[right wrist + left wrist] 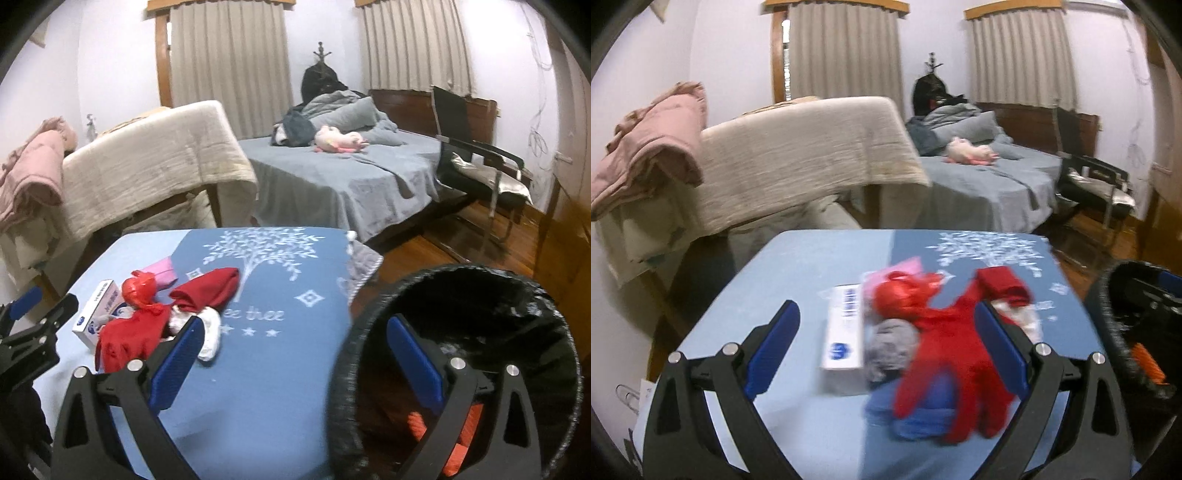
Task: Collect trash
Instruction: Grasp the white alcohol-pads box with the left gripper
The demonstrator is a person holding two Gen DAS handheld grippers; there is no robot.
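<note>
A pile of litter lies on the blue table (798, 266) (280, 362): a white box (843, 334) (96, 314), a crumpled red bag (905, 291) (142, 291), a red glove-like cloth (955, 354) (129, 336), a grey wad (890, 349), blue fabric (916, 417) and white paper (210, 336). My left gripper (888, 317) (26, 306) hovers open over the pile, box and red cloth between its blue pads. My right gripper (295, 332) is open and empty, its right finger over the black trash bin (458, 295) (1123, 325), which holds something orange (458, 435).
A pink card (162, 271) and a dark red cloth (210, 288) lie further back on the table. Beyond stand a couch under a beige cover (155, 162), a grey bed (340, 173) with a pink plush toy, and a black chair (476, 162) on the wood floor.
</note>
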